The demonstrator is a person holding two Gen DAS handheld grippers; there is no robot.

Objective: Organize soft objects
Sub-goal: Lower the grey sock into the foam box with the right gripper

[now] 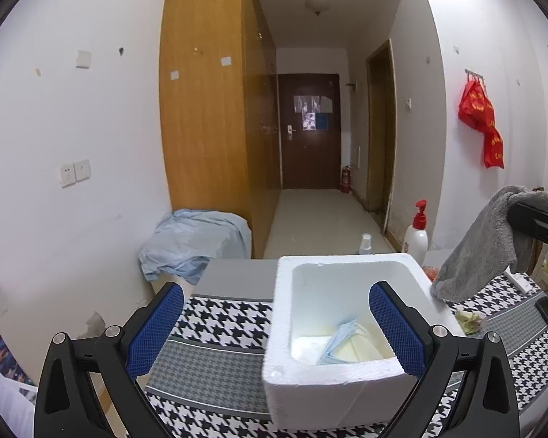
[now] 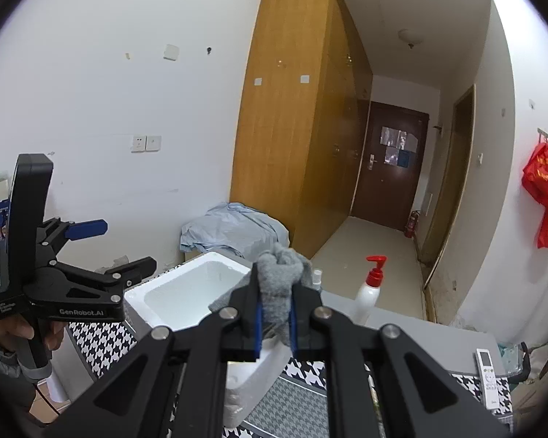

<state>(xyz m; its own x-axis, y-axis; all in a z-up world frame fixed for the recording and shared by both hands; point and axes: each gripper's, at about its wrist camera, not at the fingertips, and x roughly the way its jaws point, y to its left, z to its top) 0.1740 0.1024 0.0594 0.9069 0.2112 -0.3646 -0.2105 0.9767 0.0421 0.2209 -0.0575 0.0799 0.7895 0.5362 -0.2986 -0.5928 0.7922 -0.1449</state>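
A white foam box [image 1: 285,376] stands on the houndstooth tablecloth [image 1: 215,332]; it also shows in the right wrist view [image 2: 179,299]. A light blue face mask [image 1: 341,341] lies inside it. My left gripper [image 1: 277,332] is open and empty, hovering at the box's near left side; it shows at the left in the right wrist view [image 2: 106,252]. My right gripper [image 2: 275,314] is shut on a grey fleecy cloth [image 2: 279,277], held above the box's right edge. In the left wrist view the cloth [image 1: 482,252] hangs from the right gripper at the far right.
A white pump bottle with a red top [image 1: 416,233] and a small spray bottle [image 1: 365,244] stand behind the box. A white remote [image 2: 487,379] lies at the right of the table. A crumpled greenish item [image 1: 471,319] lies right of the box. Blue fabric [image 1: 193,244] covers something by the wardrobe.
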